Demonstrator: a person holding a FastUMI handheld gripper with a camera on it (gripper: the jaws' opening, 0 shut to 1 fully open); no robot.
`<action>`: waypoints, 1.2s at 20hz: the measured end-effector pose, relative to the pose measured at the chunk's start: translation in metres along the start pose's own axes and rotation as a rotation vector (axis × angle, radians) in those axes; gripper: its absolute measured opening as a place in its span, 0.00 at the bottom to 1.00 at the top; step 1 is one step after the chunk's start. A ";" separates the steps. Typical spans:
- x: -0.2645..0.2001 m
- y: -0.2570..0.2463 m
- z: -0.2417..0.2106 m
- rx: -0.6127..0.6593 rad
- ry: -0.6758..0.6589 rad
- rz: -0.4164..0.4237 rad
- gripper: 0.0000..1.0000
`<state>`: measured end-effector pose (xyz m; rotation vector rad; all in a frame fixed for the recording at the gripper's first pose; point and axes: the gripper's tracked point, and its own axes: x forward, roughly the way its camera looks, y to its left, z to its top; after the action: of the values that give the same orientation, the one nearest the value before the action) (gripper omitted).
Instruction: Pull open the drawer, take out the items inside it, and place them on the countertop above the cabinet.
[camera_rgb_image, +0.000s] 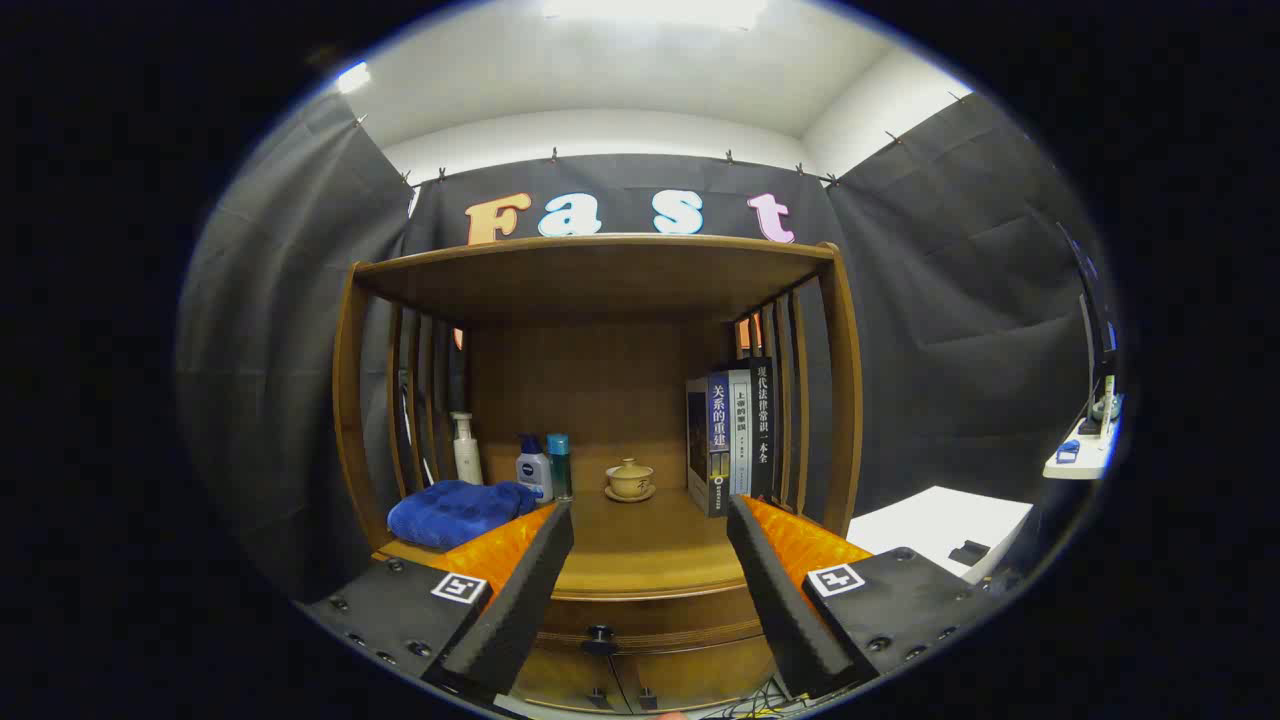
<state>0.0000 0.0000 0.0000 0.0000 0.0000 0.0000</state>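
Gripper fingers are gaping wide apart, holding nothing, before the closed drawer below the countertop

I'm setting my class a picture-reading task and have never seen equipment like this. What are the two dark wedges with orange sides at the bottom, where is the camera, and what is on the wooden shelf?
The camera rides on a hand-held gripper and looks forward along its two fingers. The dark wedges are those fingers: the padded finger on one side and its partner on the other. They stand wide apart and hold nothing.

Beyond them is a wooden cabinet. On its countertop lie a folded blue towel, a white pump bottle, two smaller bottles, a lidded teacup on a saucer and a row of upright books.

Below the countertop, between the fingers, sits the drawer front with a dark knob. The drawer is closed, so its contents are hidden.
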 end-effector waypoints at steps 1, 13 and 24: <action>0.000 0.000 -0.001 -0.001 -0.002 -0.001 1.00; -0.003 -0.001 0.002 -0.006 -0.023 -0.007 1.00; -0.001 0.003 -0.007 -0.005 -0.014 -0.001 1.00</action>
<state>-0.0012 0.0033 -0.0074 -0.0054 -0.0137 -0.0006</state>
